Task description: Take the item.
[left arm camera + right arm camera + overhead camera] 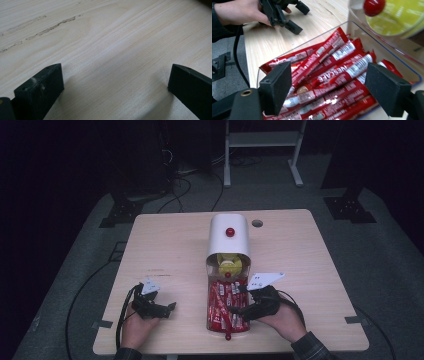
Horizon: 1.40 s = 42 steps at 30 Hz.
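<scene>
Right gripper (329, 90) hovers over the clear tray (387, 45) of red coffee sticks (337, 72), jaws apart, nothing clamped; the sticks lie just beyond and between the jaws, mid-frame in the right gripper view. In the high view the tray sits lower center of the table (170, 250), below the white dispenser (228, 237). Left gripper (156, 308), lower left, jaws wide over bare wood.

Coffee sachets (332, 75): lower ends cut off by frame edge; print largely illegible. Yellow disc (397, 15): partly cropped, lettering blurred.
</scene>
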Available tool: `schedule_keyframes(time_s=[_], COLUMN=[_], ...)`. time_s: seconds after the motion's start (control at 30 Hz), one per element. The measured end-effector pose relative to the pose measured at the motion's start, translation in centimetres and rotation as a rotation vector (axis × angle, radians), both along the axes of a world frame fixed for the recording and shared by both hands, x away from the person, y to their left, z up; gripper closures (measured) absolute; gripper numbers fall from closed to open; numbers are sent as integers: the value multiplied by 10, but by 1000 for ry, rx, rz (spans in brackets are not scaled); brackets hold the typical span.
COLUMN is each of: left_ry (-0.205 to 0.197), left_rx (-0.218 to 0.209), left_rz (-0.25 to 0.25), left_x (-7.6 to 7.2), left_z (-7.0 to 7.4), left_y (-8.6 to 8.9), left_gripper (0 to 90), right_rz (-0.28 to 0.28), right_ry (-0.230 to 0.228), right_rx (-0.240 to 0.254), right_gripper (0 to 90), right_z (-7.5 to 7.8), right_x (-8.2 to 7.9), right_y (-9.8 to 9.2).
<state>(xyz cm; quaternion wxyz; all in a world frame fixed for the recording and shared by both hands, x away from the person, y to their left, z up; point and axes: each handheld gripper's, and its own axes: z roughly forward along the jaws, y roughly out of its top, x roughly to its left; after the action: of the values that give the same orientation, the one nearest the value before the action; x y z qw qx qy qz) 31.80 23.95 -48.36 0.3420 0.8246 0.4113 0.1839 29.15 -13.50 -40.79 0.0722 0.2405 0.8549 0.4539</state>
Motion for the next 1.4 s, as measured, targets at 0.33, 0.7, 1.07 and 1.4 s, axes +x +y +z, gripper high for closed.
schedule_keyframes(time_s=[0.33,0.7,1.07,1.4], left_ry=[0,0,0,0], left_rx=[0,0,0,0], left_rz=[0,0,0,0], left_x=[0,0,0,0], left_z=[0,0,0,0], left_y=[0,0,0,0], left_gripper=[0,0,0,0], right_rz=[34,59,58,58], right_ry=[-2,-11,-28,-24], right_rx=[-5,-32,-73,-91], right_gripper=[228,294,398,568], right_z=[-1,-8,-15,-16], right_x=[-1,-4,-8,-10], right_y=[15,31,38,38])
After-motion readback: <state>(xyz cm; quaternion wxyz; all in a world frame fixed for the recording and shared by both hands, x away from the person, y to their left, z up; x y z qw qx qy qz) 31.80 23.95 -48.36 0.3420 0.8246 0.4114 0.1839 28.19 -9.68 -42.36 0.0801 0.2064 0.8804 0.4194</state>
